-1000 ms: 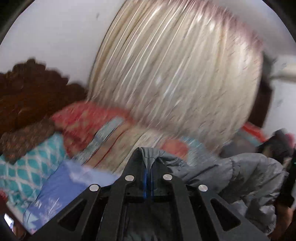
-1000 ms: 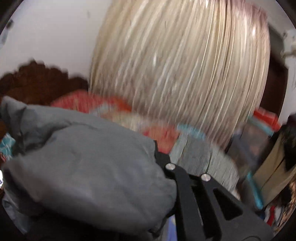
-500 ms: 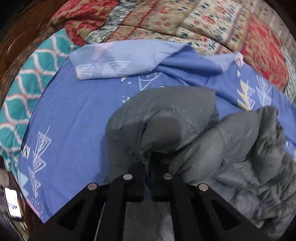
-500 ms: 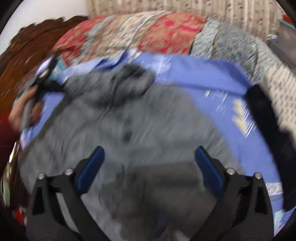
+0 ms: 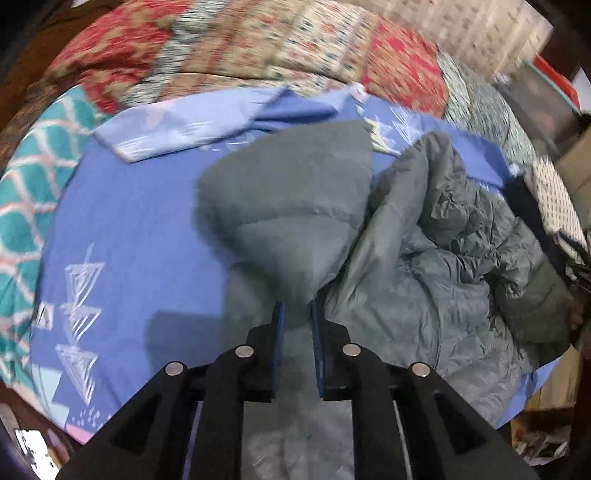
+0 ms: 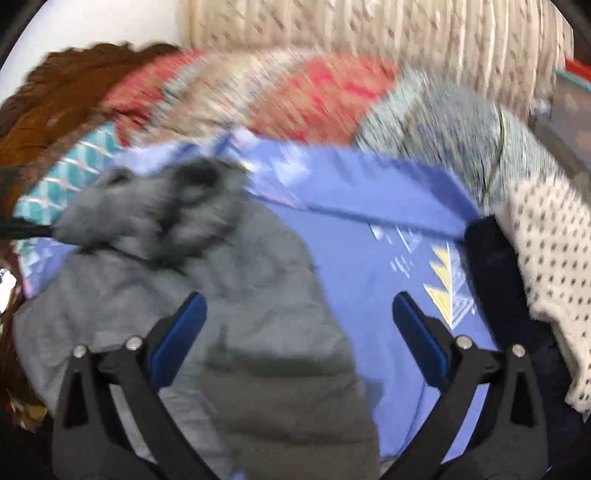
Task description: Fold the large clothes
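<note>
A large grey puffer jacket lies crumpled on a blue patterned bedsheet. My left gripper is shut on a fold of the jacket and holds it just above the sheet, the jaws still a narrow gap apart with grey fabric between them. In the right wrist view the jacket spreads over the left and lower middle of the sheet. My right gripper is wide open and empty above the jacket's right edge.
Red and cream patterned quilts pile up at the back of the bed. A teal pillow lies at the left. A dotted cream knit and a dark cloth lie at the right. Striped curtain hangs behind.
Both grippers swung down from facing the curtain to over the bed. My right gripper let go of the jacket and opened wide. My left gripper's jaws have parted slightly on the fabric.
</note>
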A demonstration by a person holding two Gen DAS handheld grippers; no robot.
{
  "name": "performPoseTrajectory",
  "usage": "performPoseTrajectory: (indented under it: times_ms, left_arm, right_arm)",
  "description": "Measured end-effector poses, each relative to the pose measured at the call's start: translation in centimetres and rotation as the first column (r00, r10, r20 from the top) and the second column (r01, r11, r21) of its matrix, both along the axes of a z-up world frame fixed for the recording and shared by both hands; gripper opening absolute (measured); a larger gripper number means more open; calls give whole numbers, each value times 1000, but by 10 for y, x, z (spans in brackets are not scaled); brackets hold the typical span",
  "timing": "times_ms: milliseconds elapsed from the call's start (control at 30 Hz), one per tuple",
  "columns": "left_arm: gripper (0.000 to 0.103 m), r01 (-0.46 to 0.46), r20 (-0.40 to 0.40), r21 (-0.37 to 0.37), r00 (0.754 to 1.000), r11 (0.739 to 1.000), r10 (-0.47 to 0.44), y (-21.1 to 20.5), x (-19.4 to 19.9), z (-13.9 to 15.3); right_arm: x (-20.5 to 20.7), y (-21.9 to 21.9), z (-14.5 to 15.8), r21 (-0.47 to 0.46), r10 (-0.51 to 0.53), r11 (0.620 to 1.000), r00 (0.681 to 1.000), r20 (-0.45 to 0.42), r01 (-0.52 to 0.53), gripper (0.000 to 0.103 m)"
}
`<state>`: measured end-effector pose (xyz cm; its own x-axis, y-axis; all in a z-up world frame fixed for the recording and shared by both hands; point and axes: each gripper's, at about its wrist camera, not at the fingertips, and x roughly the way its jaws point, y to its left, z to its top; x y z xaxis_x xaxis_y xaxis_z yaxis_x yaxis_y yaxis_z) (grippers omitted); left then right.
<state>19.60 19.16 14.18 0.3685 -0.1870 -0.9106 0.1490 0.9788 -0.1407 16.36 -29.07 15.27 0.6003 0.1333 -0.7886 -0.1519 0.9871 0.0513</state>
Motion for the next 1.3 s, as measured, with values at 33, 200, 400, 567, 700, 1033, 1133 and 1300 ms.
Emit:
performPoseTrajectory:
  times_ms: [33,200,400,567,700,1033,1133,1300]
  left_arm:
    - [38,-29,9,4,1000,1000,29,7,-1,2]
    - [38,-199,15,-33,980,979,199,47,0,-4]
    - [38,-240,14,29,971,970,240,56,10,-17]
    - [38,-212,-32,-9,977,977,211,55,-17,-47]
    - [38,-198,-69,-75,979,977,193,59,-45,-67]
    - [52,46,19,-232,999,972,-43,23,-138,-54]
    - [70,106,19,-220,994,970,-104,3,-153,-62]
    - [82,74,-44,-242,995,967,-87,-25,-142,-83]
  right_arm:
    - [10,-4,-15,12,1,1000,998,-62,0,97]
    - [41,-4,-78,51,12,999,953,-302,3,7]
    - [107,-54,12,-341,-243,910,970,24,236,5]
    - [133,-62,43,-507,-361,762,914,183,402,61]
    - [74,-3,67,-286,-235,913,949,211,290,73]
    - [-144,75,-3,-6,14,1000,997,70,-14,82]
    - [-176,20,-28,29,-126,992,992,11,126,85]
    - [-165,-5,-73,65,-96,993,993,-66,100,85]
